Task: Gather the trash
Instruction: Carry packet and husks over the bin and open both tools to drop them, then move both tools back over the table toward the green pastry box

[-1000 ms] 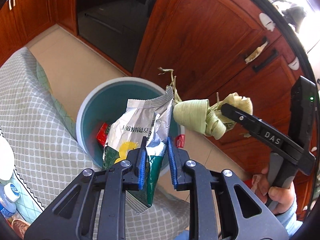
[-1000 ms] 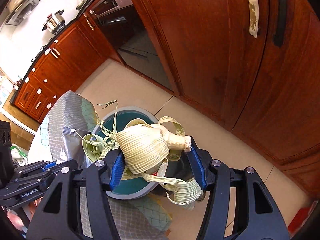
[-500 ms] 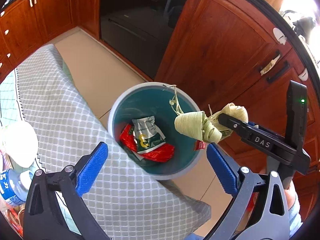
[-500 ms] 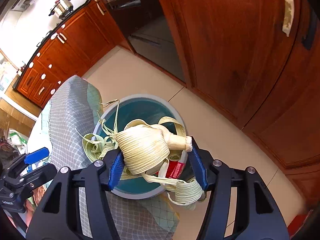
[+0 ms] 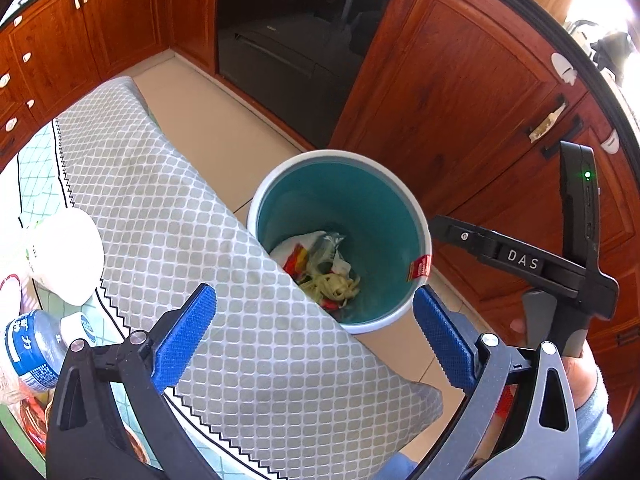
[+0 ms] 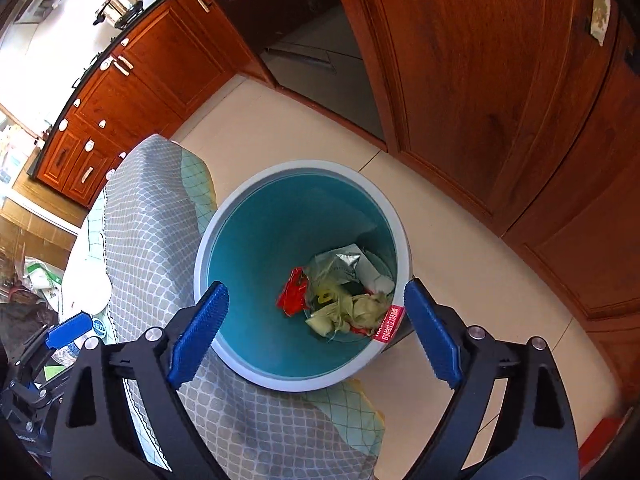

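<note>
To the left of the round teal plastic bin with the pale rim, a clear plastic water bottle with a blue label and a white rounded item are lying on the bench, which is draped in a grey-and-white checked cloth hanging just beside the bin. These are probably waiting to be collected, so I judge the task to be partly done. The left tool is hovering over the cloth's edge, jaws spread wide and carrying nothing. Inside the bin, at its bottom, a crumpled silver foil snack bag, a red wrapper and a bundle of pale green dried leaves are sitting together. The right tool is hanging directly above the bin, jaws likewise wide and carrying nothing.
</note>
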Action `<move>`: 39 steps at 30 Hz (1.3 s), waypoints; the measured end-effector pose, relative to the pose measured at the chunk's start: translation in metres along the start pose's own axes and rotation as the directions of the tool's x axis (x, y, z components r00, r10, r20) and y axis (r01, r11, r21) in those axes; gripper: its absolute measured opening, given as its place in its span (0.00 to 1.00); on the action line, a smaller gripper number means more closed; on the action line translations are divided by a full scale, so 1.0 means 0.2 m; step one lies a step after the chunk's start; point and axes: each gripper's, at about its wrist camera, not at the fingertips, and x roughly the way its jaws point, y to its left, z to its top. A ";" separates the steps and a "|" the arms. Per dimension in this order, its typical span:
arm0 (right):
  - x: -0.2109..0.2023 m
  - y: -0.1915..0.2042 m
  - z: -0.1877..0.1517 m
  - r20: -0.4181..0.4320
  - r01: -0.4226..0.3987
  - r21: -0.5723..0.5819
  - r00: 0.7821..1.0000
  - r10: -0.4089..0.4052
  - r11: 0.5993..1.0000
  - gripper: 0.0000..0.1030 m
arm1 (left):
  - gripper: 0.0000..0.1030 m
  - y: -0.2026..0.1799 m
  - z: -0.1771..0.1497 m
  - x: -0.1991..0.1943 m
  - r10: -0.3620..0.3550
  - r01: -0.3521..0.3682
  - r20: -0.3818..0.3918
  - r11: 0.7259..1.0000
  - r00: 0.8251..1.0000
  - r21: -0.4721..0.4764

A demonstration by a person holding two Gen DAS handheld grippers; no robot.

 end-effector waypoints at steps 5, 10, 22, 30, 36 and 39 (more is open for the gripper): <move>0.01 0.02 -0.02 -0.028 0.001 0.007 1.000 -0.001 1.000 0.85 | 0.96 0.04 -0.06 -0.03 0.006 -0.006 -0.004 1.000 1.000 -0.007; 0.00 0.08 -0.05 -0.047 -0.001 -0.025 0.999 0.000 1.000 0.85 | 0.96 0.09 -0.14 -0.12 0.026 -0.026 -0.005 1.000 1.000 -0.018; -0.08 0.38 -0.20 -0.070 -0.036 -0.139 0.997 0.026 0.990 0.87 | 0.96 0.30 -0.39 -0.43 0.113 -0.111 0.034 0.992 0.993 -0.064; -0.14 0.69 -0.39 -0.091 -0.063 -0.251 0.995 0.041 0.966 0.87 | 0.96 0.52 -0.59 -0.72 0.195 -0.186 0.078 0.977 0.978 -0.106; -0.17 0.98 -0.56 -0.117 -0.090 -0.373 0.992 0.050 0.923 0.87 | 0.96 0.75 -0.83 -0.92 0.263 -0.245 0.102 0.956 0.960 -0.161; -0.18 1.13 -0.66 -0.131 -0.106 -0.436 0.990 0.054 0.894 0.87 | 0.96 0.88 -0.97 -1.02 0.294 -0.270 0.108 0.943 0.950 -0.195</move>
